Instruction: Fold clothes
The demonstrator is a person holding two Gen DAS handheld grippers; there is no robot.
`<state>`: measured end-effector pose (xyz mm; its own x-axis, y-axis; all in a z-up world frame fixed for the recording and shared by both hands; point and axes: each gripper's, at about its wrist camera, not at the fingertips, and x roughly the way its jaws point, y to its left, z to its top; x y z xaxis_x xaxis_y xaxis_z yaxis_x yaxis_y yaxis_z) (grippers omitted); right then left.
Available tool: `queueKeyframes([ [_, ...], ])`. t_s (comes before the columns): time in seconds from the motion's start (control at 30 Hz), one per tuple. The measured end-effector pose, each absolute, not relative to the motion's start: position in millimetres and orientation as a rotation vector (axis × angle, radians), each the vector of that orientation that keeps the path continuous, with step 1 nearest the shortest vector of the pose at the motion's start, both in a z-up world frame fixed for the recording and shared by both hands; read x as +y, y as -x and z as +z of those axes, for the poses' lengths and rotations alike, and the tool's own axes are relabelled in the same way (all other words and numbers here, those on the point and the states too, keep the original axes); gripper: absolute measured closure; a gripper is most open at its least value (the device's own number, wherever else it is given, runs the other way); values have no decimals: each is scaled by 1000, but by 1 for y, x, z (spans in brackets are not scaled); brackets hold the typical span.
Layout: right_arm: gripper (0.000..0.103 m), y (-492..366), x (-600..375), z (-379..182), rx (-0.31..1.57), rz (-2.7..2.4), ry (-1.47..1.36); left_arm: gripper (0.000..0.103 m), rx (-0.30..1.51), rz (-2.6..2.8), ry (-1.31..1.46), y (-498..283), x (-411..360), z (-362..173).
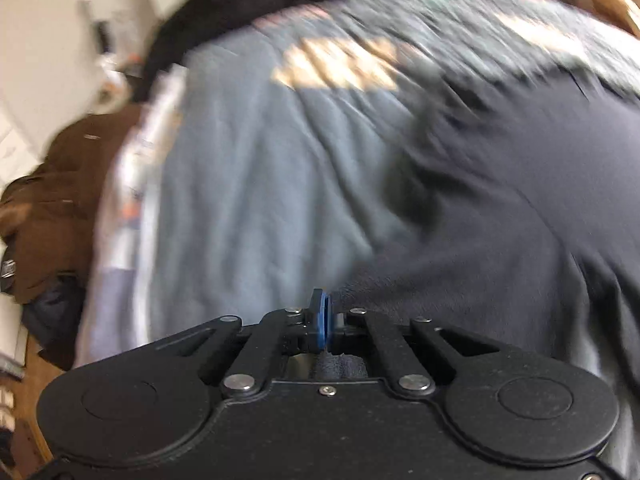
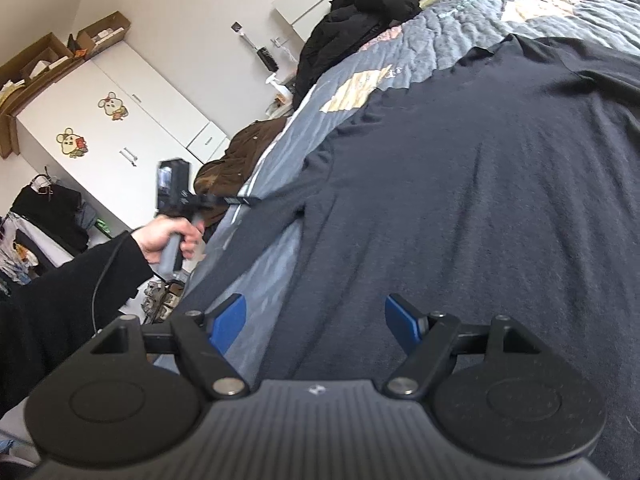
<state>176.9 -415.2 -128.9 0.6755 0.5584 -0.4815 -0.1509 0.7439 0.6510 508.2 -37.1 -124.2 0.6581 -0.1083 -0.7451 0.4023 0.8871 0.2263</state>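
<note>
My dark navy shirt (image 2: 480,184) lies spread nearly flat on the bed, on top of the blue-grey quilt (image 2: 452,40), and as far as I can judge the folding has barely begun: the body of the shirt is open and smooth, with only shallow wrinkles, and I see no crease or doubled layer yet.

My left fingers (image 1: 325,316) are pressed fully together, blue pads meeting. In the left wrist view the edge of the navy shirt (image 1: 500,208) runs right up to the tips, and a bit of dark cloth seems to sit at the pads, so I judge that I have pinched the sleeve end or side edge there. The blur keeps me from being certain. From the right wrist view, my left hand (image 2: 170,236) holds its gripper out at the bed's left edge, where a long strip of the shirt, probably the sleeve, stretches toward it.

My right fingers (image 2: 316,322) stand wide apart and hold nothing. They hover just above the near hem of the shirt, one pad over the quilt, the other over the cloth.

What remains is nearly everything: bring this sleeve across the body, do the same on the other side, then fold the length. A black garment (image 2: 360,12) and a brown garment (image 2: 244,148) wait heaped at the far side of the bed.
</note>
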Motion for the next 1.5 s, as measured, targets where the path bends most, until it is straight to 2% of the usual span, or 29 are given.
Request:
queueKeyframes([
  [0.13,27,-177,-414,-129,728,435,-613,102,829,-269,-401,-520,-40,-130],
  [0.23,27,-178,-413,-129,732,442,-614,93,908,-273,-449,-517,-48,-139],
  [0.27,27,-177,-413,-129,733,445,-616,88,888,-275,-471,-510,-45,-137],
  [0.3,27,-177,-413,-129,732,444,-618,79,860,-277,-490,-502,-41,-135],
  [0.33,27,-177,-413,-128,730,445,-622,76,847,-265,-461,-495,-31,-129],
  [0.43,27,-177,-414,-127,727,454,-631,74,848,-264,-348,-460,2,-110],
  [0.57,27,-175,-409,-122,719,473,-639,60,844,-249,-377,-389,33,-97],
  [0.77,27,-168,-390,-110,705,525,-614,60,873,-100,-369,-296,97,-96],
  [0.93,27,-161,-355,-100,716,593,-547,60,856,-23,59,-232,170,-96],
  [1.03,27,-154,-330,-95,734,629,-510,62,833,-14,190,-210,195,-108],
  [1.3,27,-132,-263,-75,757,646,-476,63,742,28,381,-186,211,-146],
  [1.5,27,-119,-214,-59,750,649,-427,63,679,45,546,-170,212,-153],
])
